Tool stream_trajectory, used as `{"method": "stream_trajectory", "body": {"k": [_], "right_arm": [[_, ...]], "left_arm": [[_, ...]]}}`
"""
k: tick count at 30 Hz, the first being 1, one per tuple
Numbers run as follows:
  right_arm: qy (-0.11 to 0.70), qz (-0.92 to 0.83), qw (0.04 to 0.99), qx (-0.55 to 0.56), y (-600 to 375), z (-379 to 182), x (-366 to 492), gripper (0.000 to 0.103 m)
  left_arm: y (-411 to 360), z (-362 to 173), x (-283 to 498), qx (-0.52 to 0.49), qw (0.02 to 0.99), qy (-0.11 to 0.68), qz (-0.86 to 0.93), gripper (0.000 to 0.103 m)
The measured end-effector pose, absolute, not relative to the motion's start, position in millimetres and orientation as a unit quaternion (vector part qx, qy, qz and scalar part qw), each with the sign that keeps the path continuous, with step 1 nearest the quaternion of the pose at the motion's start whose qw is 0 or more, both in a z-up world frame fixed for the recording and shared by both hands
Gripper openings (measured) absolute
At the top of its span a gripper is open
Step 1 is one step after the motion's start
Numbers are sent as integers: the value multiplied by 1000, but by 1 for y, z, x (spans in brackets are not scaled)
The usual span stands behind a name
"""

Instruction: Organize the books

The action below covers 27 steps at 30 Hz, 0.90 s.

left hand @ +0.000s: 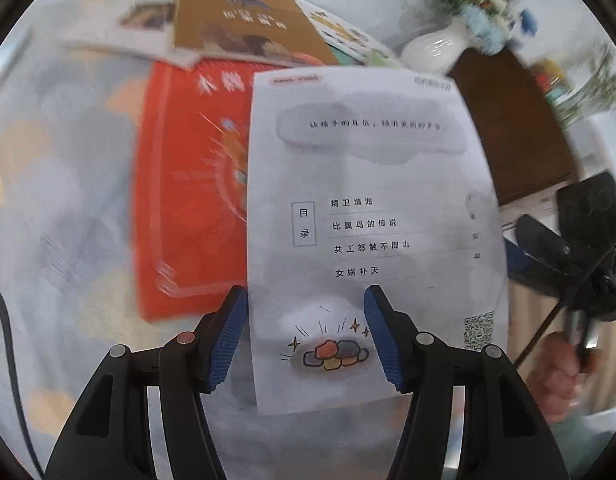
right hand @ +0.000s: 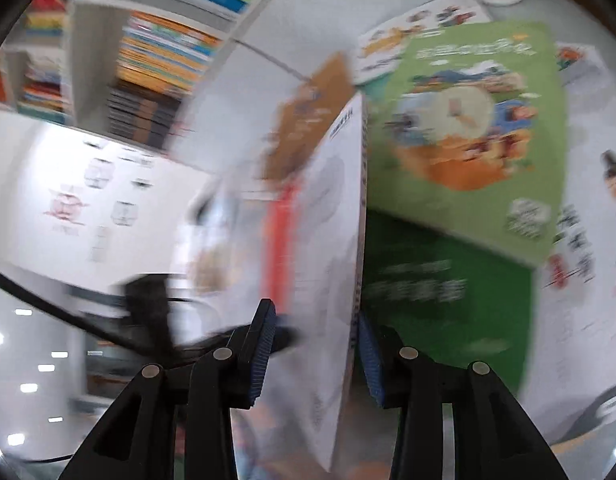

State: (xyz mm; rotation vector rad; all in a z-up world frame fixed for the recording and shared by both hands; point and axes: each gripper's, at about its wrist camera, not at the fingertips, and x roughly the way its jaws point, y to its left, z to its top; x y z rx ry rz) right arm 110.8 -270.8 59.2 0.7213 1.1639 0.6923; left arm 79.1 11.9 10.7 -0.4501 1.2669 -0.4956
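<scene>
A thin white book [left hand: 368, 200] with a printed contents list faces the left wrist camera, raised above the cloth-covered table [left hand: 67, 200]. My left gripper [left hand: 305, 294] is open in front of its lower part, pads clear of the cover. My right gripper [left hand: 568, 248], held by a hand [left hand: 556, 376], grips the book's right edge. In the right wrist view the white book [right hand: 332, 260] runs slanted between the jaws of the right gripper [right hand: 314, 312]. A red book [left hand: 187, 200] and a brown book [left hand: 243, 20] lie behind it.
A light green book [right hand: 476, 132], a dark green book [right hand: 440, 288] and white picture books [right hand: 580, 240] lie spread on the table. A full bookshelf [right hand: 159, 52] stands at the back left. A white vase [left hand: 436, 48] and a dark wooden board [left hand: 508, 120] sit far right. A black cable [left hand: 7, 340] runs along the left.
</scene>
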Motion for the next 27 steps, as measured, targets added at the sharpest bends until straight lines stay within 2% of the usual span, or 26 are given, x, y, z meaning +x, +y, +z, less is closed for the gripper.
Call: {"method": "stream_trajectory", "body": {"k": [3, 7, 12, 17, 22, 27], "right_arm": [[506, 342, 723, 322, -257, 83, 103, 40], [502, 363, 736, 273, -224, 113, 99, 40], [494, 412, 732, 226, -166, 135, 90, 40], [514, 449, 706, 189, -105, 125, 80, 40], [539, 433, 703, 164, -78, 104, 75, 42], [582, 353, 723, 121, -74, 72, 70, 44]], "left_arm": [[16, 10, 71, -246, 743, 573, -243, 57], [34, 23, 60, -244, 760, 558, -226, 57], [98, 44, 31, -260, 796, 526, -152, 57], [184, 57, -10, -280, 824, 492, -40, 57], [207, 54, -21, -247, 824, 509, -18, 57], [197, 33, -5, -217, 811, 542, -32, 57]]}}
